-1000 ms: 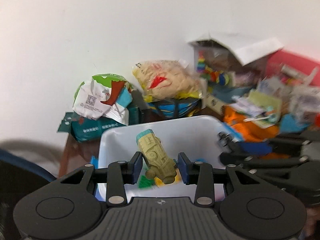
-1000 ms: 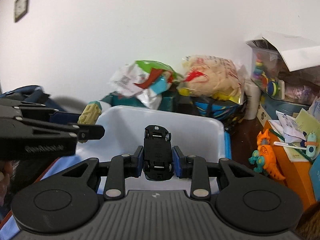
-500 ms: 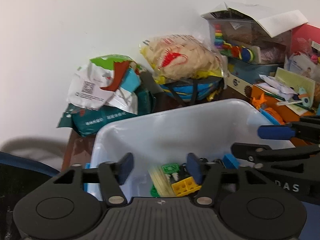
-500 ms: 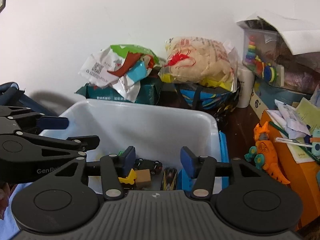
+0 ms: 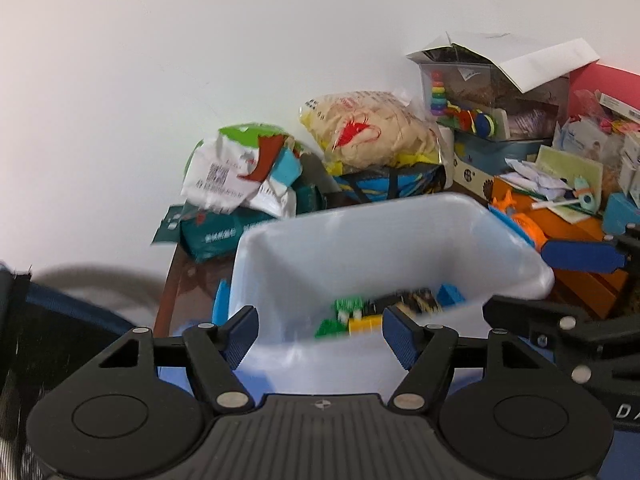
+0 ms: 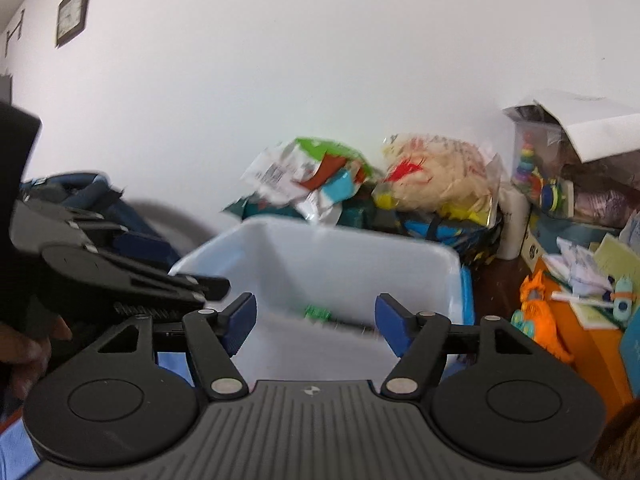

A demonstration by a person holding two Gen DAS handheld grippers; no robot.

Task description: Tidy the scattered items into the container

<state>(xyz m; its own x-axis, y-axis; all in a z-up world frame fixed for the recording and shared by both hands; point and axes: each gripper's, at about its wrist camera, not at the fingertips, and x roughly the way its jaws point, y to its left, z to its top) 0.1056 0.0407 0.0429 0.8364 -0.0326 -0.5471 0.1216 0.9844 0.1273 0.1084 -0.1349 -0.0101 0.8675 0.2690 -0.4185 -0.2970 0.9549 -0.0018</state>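
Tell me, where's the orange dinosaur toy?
In the right wrist view the orange dinosaur toy stands at the right, outside the white bin, against the orange box stacked with papers.

Pale blue-white bin (image 5: 384, 248) holds green, yellow, blue and black toys (image 5: 372, 312); an orange dinosaur (image 6: 540, 320) beside it.

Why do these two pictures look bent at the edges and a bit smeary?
Both views come through fisheye lenses, hence dark rounded corners and curved edges. In the left wrist view, the toys inside the white bin smear with motion blur. In the right wrist view, blur is stronger: the snack bags streak, while the right tongs stay sharp.
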